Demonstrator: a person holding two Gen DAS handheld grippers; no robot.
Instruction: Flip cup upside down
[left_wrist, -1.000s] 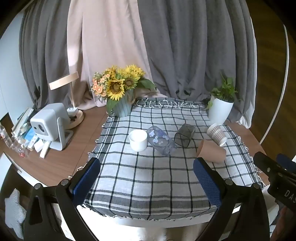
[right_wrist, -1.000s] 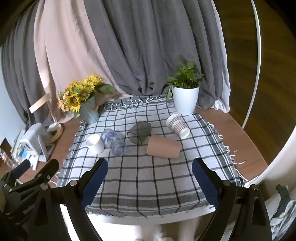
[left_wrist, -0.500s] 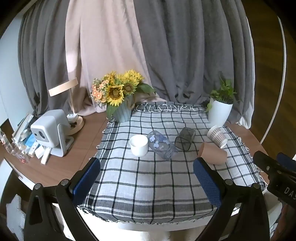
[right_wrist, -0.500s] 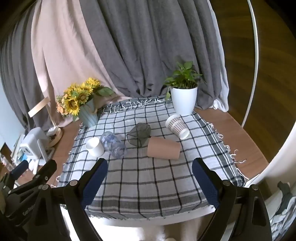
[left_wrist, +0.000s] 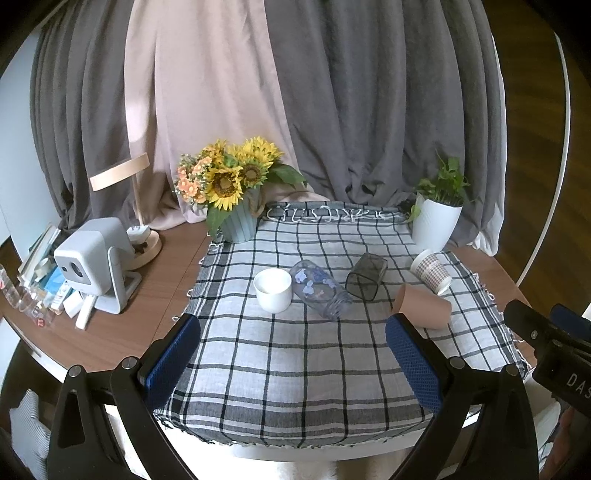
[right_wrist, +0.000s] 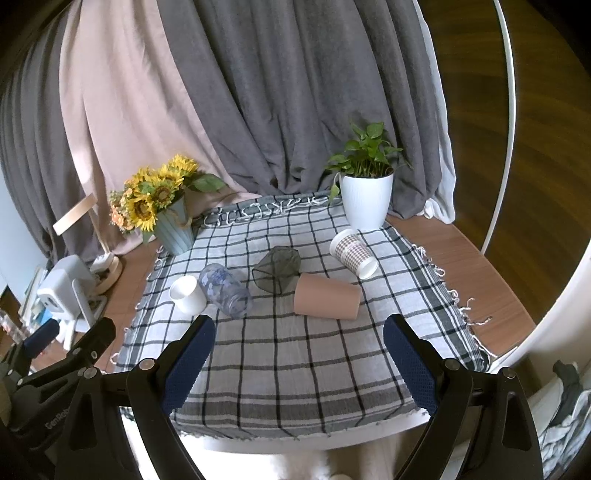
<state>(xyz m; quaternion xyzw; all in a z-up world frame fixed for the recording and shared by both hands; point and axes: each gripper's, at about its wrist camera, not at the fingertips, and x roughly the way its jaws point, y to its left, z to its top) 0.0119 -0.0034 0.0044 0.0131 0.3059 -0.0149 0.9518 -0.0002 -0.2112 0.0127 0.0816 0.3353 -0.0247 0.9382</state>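
Across the round wooden desk (left_wrist: 110, 332) (right_wrist: 461, 273) lies a black-and-white checked cloth (left_wrist: 295, 362) (right_wrist: 295, 350), covering the middle and reaching the near edge. Grey and pink curtains (left_wrist: 332, 110) (right_wrist: 258, 110) hang behind the far edge.

Far edge, on the cloth's corners: sunflower bouquet in a blue-green ribbed vase (left_wrist: 236, 221) (right_wrist: 173, 229) at the far-left corner; green plant in a white ribbed pot (left_wrist: 436, 225) (right_wrist: 365, 203) at the far-right corner.

Left edge of desk, off the cloth: small white projector on a stand (left_wrist: 96, 262) (right_wrist: 62, 291), a lamp with a wooden base (left_wrist: 146, 242) behind it, books and small bottles further left.

Cups, in a loose row across the cloth's middle, left to right:
- white cup (left_wrist: 273, 290) (right_wrist: 187, 294), upright, mouth up;
- clear glass with blue flower print (left_wrist: 319, 288) (right_wrist: 225, 284), on its side, touching or just beside the white cup;
- dark smoked tumbler (left_wrist: 365, 275) (right_wrist: 279, 267), on its side;
- tan paper cup (left_wrist: 421, 304) (right_wrist: 327, 297), on its side, just beside the tumbler;
- checked-pattern paper cup (left_wrist: 432, 271) (right_wrist: 354, 253), on its side, near the white pot.

Left gripper (left_wrist: 293, 332) (right_wrist: 70, 354): spread wide, blue pads apart, nothing between them, over the near edge of the cloth. Right gripper (right_wrist: 299, 343) (left_wrist: 546, 332): likewise spread wide and holding nothing, over the near edge. Neither touches any cup.
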